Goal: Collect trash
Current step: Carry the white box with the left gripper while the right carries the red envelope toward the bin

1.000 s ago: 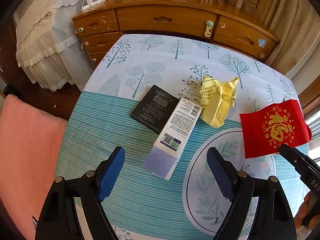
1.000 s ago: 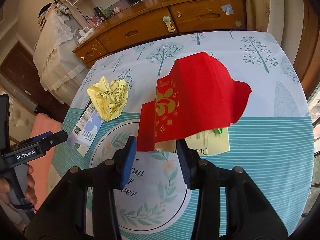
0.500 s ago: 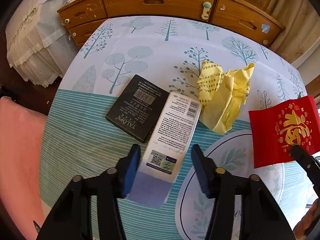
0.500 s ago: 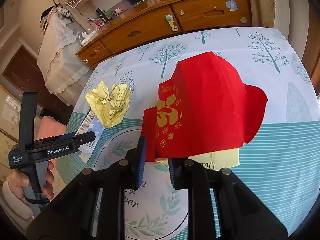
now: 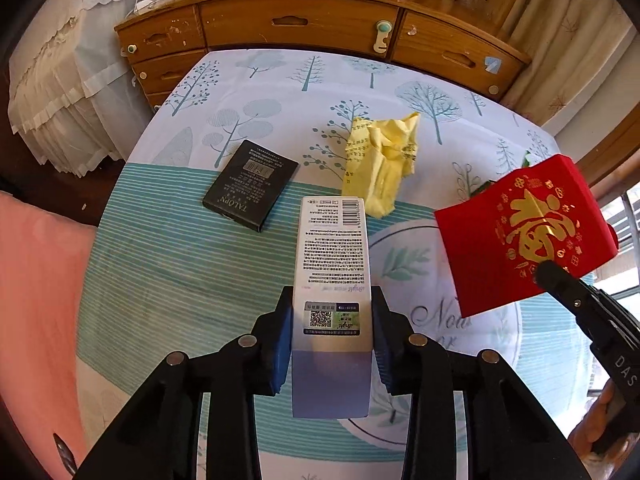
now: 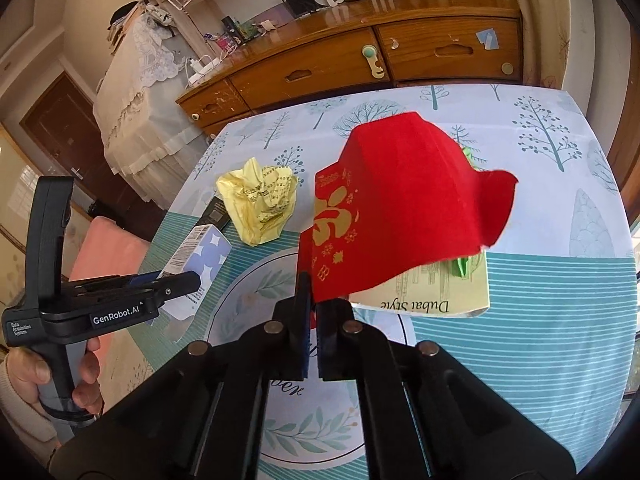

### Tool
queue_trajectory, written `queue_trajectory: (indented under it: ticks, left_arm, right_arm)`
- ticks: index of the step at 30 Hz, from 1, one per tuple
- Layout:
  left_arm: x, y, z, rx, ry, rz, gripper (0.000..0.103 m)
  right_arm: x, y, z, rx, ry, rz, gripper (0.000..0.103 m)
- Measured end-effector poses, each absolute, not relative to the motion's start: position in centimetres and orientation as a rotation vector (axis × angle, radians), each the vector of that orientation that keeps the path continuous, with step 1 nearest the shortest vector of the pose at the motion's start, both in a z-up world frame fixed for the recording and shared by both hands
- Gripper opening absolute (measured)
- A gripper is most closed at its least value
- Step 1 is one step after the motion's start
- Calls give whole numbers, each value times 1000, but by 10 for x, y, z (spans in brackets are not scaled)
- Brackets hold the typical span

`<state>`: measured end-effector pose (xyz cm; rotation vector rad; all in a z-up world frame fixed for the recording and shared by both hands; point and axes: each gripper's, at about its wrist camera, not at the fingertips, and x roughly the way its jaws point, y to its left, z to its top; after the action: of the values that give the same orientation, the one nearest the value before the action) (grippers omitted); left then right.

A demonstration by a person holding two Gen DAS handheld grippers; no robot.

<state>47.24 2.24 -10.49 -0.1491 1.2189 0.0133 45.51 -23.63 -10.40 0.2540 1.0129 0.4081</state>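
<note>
My left gripper (image 5: 331, 332) is shut on a long white and lilac carton (image 5: 332, 276) and holds it lifted off the table; it also shows in the right wrist view (image 6: 198, 256). My right gripper (image 6: 313, 312) is shut on the corner of a red envelope with gold print (image 6: 404, 208), raised above the table; it also shows in the left wrist view (image 5: 520, 232). A crumpled yellow paper (image 5: 380, 160) (image 6: 260, 204) and a black box (image 5: 250, 184) lie on the table.
The table has a tree-print and striped cloth (image 5: 168, 248). A pale green paper printed "Dubai Style" (image 6: 432, 300) lies under the red envelope. A wooden dresser (image 5: 320, 24) stands behind. A pink cushion (image 5: 36, 300) is at the left edge.
My left gripper moved in, closed on the white carton and lifted it. My right gripper closed on the red envelope's corner and raised it.
</note>
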Motion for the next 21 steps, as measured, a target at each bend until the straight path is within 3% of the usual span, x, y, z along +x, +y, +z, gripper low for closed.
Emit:
queue_trajectory:
  ticks: [11,21]
  left_arm:
    - [365,13,-50,-159,1145,-75,34]
    - [229,40,-12,-123,1107,-206,34]
  right_arm:
    - [362,-221,-72,220,1008,414,0]
    - [223,-191,-39,235,956,338,0]
